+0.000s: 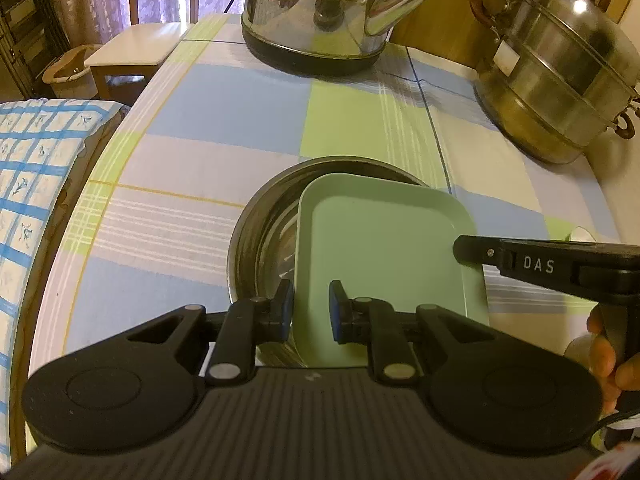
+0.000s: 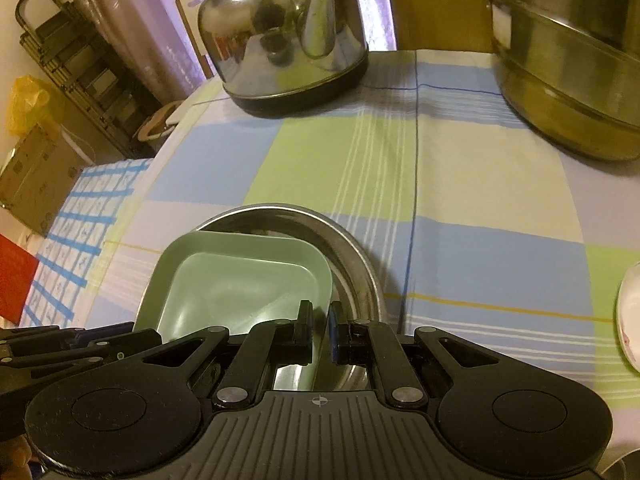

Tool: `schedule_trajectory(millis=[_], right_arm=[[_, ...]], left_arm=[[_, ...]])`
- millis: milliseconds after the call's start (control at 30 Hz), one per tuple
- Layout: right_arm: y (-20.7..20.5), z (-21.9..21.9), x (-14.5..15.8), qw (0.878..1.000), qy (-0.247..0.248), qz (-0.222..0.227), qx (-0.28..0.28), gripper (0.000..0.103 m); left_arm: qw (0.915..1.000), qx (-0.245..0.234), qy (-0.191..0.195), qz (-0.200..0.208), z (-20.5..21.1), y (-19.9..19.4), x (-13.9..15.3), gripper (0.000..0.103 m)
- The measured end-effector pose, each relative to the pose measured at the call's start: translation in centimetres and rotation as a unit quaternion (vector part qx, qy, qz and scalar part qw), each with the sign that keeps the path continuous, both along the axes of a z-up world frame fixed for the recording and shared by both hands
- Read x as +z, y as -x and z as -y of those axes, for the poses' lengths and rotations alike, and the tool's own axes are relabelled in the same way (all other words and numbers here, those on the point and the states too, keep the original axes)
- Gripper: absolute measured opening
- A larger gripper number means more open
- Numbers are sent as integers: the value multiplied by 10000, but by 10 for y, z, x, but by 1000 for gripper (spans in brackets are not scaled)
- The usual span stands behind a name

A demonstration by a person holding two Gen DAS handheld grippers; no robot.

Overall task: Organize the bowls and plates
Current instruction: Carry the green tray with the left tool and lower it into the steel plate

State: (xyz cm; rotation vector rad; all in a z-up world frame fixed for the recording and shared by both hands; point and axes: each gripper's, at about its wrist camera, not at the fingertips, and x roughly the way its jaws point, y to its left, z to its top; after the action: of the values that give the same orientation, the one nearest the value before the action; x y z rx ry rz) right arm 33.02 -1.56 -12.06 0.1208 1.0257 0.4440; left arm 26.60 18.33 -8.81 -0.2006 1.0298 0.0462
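A pale green square plate [image 1: 380, 240] [image 2: 240, 284] lies tilted in a round steel bowl [image 1: 260, 220] [image 2: 352, 256] on the checked tablecloth. In the left wrist view my left gripper [image 1: 312, 312] straddles the plate's left rim, shut on it. My right gripper [image 2: 320, 326] is shut on the plate's right rim, with one finger inside the plate and the other over the steel bowl. The right gripper's tip [image 1: 464, 250] also shows from the side at the plate's right edge. The near part of the bowl is hidden behind both grippers.
A steel kettle [image 1: 320, 12] [image 2: 280, 40] stands at the table's far side and a stacked steamer pot [image 1: 560, 80] [image 2: 572, 80] at the far right. A white dish [image 2: 630, 320] sits at the right edge. A blue-checked cushion [image 1: 32, 184] lies left of the table.
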Motion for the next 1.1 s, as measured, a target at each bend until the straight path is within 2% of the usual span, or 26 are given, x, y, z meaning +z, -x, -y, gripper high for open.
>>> schedule_trajectory(millis=[667, 800, 900, 933, 967, 1033, 1100], right_arm=[[-11, -5, -19, 9997, 146, -109, -133, 8], [-13, -4, -23, 9998, 87, -62, -163, 9], [-16, -3, -28, 9998, -101, -176, -53, 11], [-18, -4, -30, 9995, -157, -272, 20, 17], [-17, -4, -31, 9994, -175, -304, 62, 29], [-13, -5, -30, 9998, -124, -160, 77, 43], [-10, -5, -27, 9999, -78, -36, 112, 47]], left_arm=[[9998, -6, 38, -194, 0, -17, -24, 17], [9998, 28, 46, -207, -1, -19, -28, 17], [9997, 79, -113, -213, 0, -19, -29, 22], [9996, 86, -138, -210, 0, -19, -29, 22], [9996, 96, -140, -206, 0, -19, -28, 24], [9996, 117, -155, -198, -1, -18, -27, 30], [9996, 136, -196, -180, -1, -17, -25, 36]])
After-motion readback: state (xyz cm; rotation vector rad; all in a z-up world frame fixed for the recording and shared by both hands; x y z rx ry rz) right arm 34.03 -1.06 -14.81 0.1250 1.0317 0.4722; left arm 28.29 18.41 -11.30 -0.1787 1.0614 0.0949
